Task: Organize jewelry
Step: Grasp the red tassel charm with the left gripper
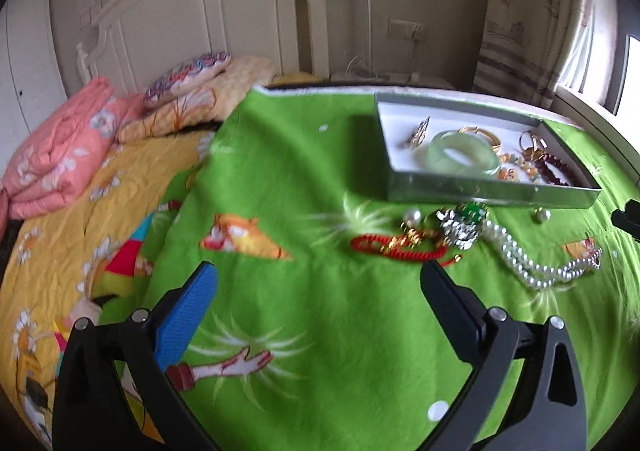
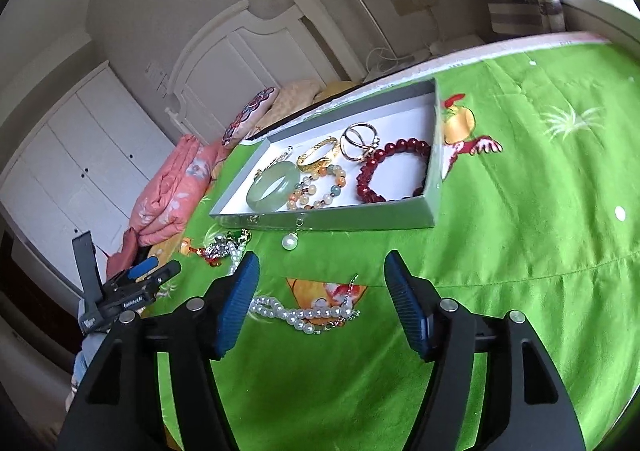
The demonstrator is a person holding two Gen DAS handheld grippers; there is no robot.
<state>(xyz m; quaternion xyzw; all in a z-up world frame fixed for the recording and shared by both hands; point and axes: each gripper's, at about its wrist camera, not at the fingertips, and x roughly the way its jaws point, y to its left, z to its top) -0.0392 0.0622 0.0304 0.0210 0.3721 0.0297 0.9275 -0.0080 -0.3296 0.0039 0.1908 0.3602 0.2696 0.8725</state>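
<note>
- Tools first: the left tool (image 1: 318, 287) is hovering over the green bedspread (image 1: 304, 179) with its jaws standing wide and nothing between them; the right tool (image 2: 322, 271) is gaping part-way, its blue pads (image 2: 240, 303) pressing on nothing.
- Pearl strand (image 2: 304, 313) is lying on the bedspread just below the right tool's tips, between and beneath the two fingers, not gripped.
- Red cord bracelet (image 1: 400, 247) is resting just beyond the left tool, on the green cloth, touching a heap of gold and sparkly pieces (image 1: 460, 227) with a green stone on top.
- Single pearl drop (image 2: 289, 241) is sitting on the cloth just beside the near wall of the tray.
- Grey tray (image 2: 320, 219) is lying flat on the bed behind the loose pieces; inside it a pale jade bangle (image 2: 273, 187) is lying beside a string of mixed amber beads (image 2: 320, 187), with a gold bangle (image 2: 318, 159), thin metal rings (image 2: 359, 141) and a dark red bead bracelet (image 2: 394, 171) further in.
- Folded pink quilt (image 1: 60, 159) and pillows (image 1: 188, 79) are sitting well apart, toward the white headboard (image 1: 200, 19).
- White wardrobe (image 2: 76, 155) is standing by the far wall.
</note>
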